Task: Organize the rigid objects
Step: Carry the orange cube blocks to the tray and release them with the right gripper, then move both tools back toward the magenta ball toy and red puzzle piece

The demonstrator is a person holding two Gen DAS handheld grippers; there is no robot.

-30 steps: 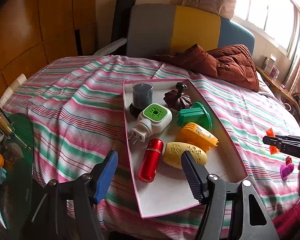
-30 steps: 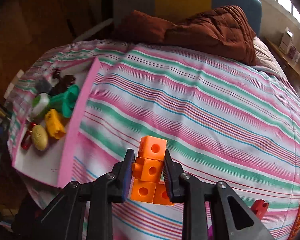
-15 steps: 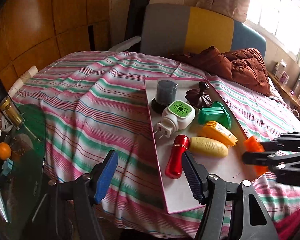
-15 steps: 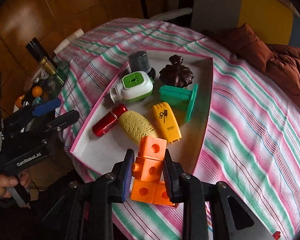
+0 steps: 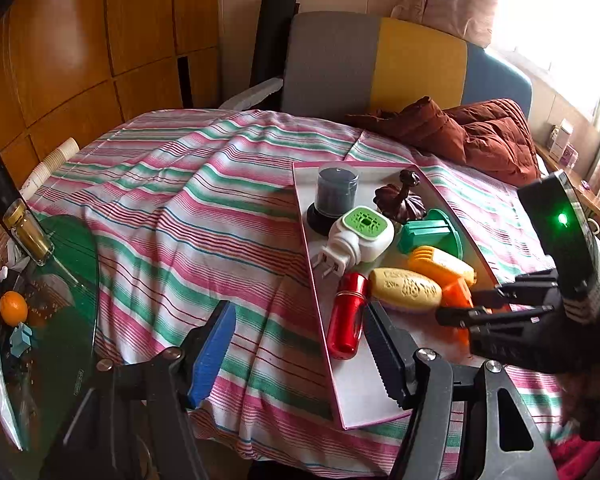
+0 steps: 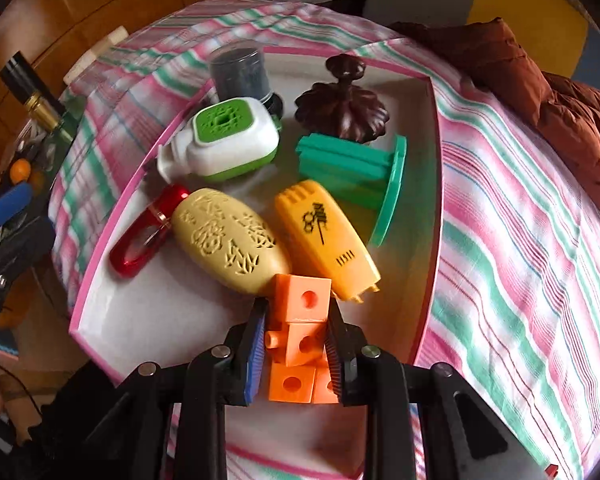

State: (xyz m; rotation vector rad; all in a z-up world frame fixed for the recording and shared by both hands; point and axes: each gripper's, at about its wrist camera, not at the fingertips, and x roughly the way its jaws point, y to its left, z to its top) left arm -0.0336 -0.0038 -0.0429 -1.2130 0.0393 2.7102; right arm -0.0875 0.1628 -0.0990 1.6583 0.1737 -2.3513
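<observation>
A pink-rimmed white tray lies on the striped bedspread. It holds a red tube, a yellow carved oval, an orange-yellow case, a green spool, a white-green plug-in, a dark jar and a brown ornament. My right gripper is shut on an orange cube cluster, held over the tray's near part; it shows in the left wrist view. My left gripper is open and empty, at the tray's near left edge.
A green glass side table at the left carries a bottle, an orange fruit and small items. A brown jacket lies at the bed's far side by a grey-yellow-blue headboard.
My right gripper carried the orange cube cluster from the bare bedspread leftward to over the tray and lower toward it. My left gripper shifted slightly left and stayed open.
</observation>
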